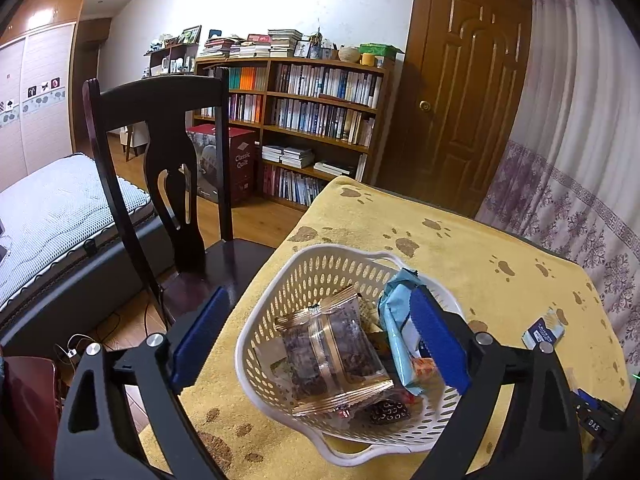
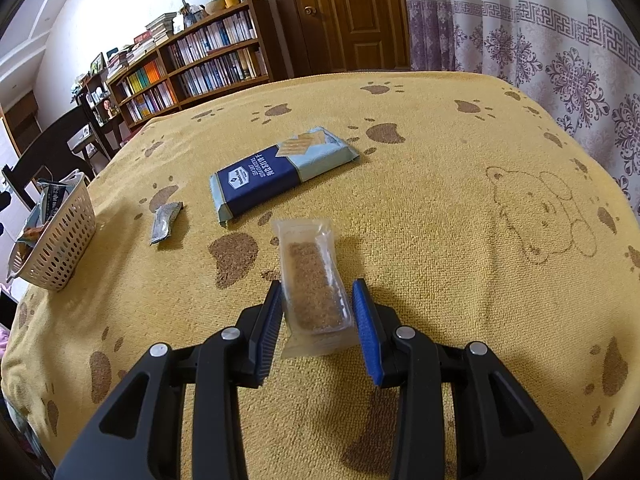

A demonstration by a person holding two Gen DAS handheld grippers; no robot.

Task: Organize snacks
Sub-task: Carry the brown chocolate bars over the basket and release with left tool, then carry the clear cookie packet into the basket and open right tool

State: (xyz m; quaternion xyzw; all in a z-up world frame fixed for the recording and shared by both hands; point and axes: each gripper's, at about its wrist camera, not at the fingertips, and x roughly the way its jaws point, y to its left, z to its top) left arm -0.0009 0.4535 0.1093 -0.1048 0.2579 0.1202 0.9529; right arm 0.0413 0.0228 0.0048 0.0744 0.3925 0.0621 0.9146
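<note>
- Right gripper [image 2: 316, 312] nearest the lens: fingers apart, straddling the bar [image 2: 314, 284], a brown grain bar in a clear wrapper lying on the yellow cloth [image 2: 440, 208]. Left pad looks to be touching or just beside the wrapper edge; right pad stands just off it. No clamp yet.
- Landmark: basket [image 2: 60, 240], white and perforated, at the cloth's left edge. Bar lies well apart from it, toward the cloth's middle.
- Other loose snacks: grey sachet [image 2: 166, 222] near the basket; blue cracker pack [image 2: 280, 172] between the sachet and the cloth's far side, beyond the bar.
- Left gripper [image 1: 320, 340] hangs over the basket [image 1: 280, 280], fingers wide apart, holding nothing. Basket already holds clear packets [image 1: 332, 356] and a pale blue pack [image 1: 400, 320] leaning on its rim.
- Step in hand, as judged: close on the bar, then carry it to the basket.
- To do it well: centre the pads on the bar's body, not the flat seal at the wrapper's end, which would slip out.
- Keep the tips low against the cloth so both pads catch the sides.
- Squeeze lightly; the bar probably crumbles.
- Risk: pads snagging the cloth pile and dragging it.
- Left gripper should clear the basket mouth before the drop.
</note>
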